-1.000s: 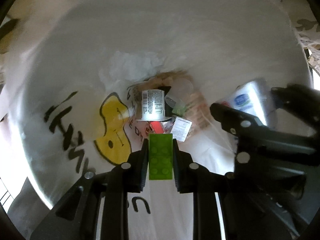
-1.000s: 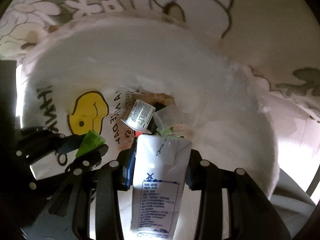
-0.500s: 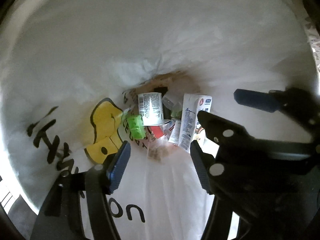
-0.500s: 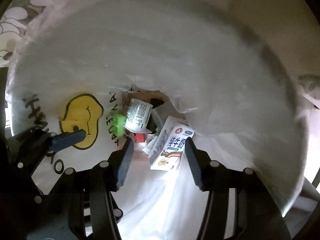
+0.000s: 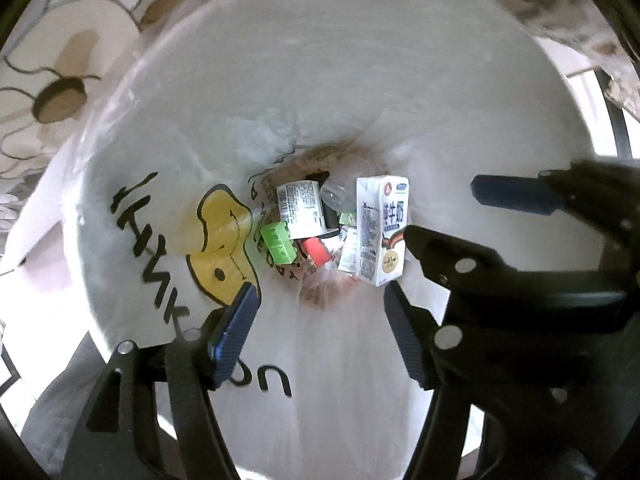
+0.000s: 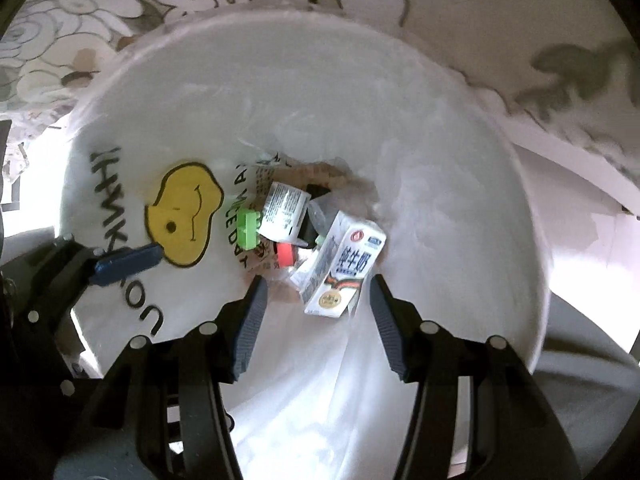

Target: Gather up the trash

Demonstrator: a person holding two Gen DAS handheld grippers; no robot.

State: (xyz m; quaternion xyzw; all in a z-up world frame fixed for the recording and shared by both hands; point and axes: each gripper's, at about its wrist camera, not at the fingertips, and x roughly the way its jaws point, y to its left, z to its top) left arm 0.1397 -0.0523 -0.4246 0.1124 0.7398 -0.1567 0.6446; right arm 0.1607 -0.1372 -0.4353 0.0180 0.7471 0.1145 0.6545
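Progress: two pieces of trash, a green block [image 5: 278,241] and a milk carton [image 5: 382,229], are seen lying at the bottom of the white bag [image 5: 360,80]; that deposit is judged done.
Remaining: whether more trash waits outside the bag cannot be told, since both views are filled by the bag's inside.
Left gripper [image 5: 320,332]: jaws have just been opening and stand apart, nothing between the pads; the green block lies well below and ahead of them, apart from both fingers.
Right gripper [image 6: 316,320]: jaws stand apart and empty, having just been opening; the milk carton lies just ahead of the fingertips, below them, tilted on the heap and not touched.
Bag: thin, translucent white plastic, softly creased, printed with black lettering and a yellow face [image 6: 184,214]; its mouth is held round and wide.
Block: hard, glossy plastic, rectangular, studded.
Carton: printed card, box-shaped, sharp-edged.
Other contents: a white labelled cup [image 5: 300,208] and a small red piece [image 5: 316,250], heaped together beside the carton.
Surroundings: floral-patterned cloth [image 6: 120,0] is seen beyond the bag's rim.
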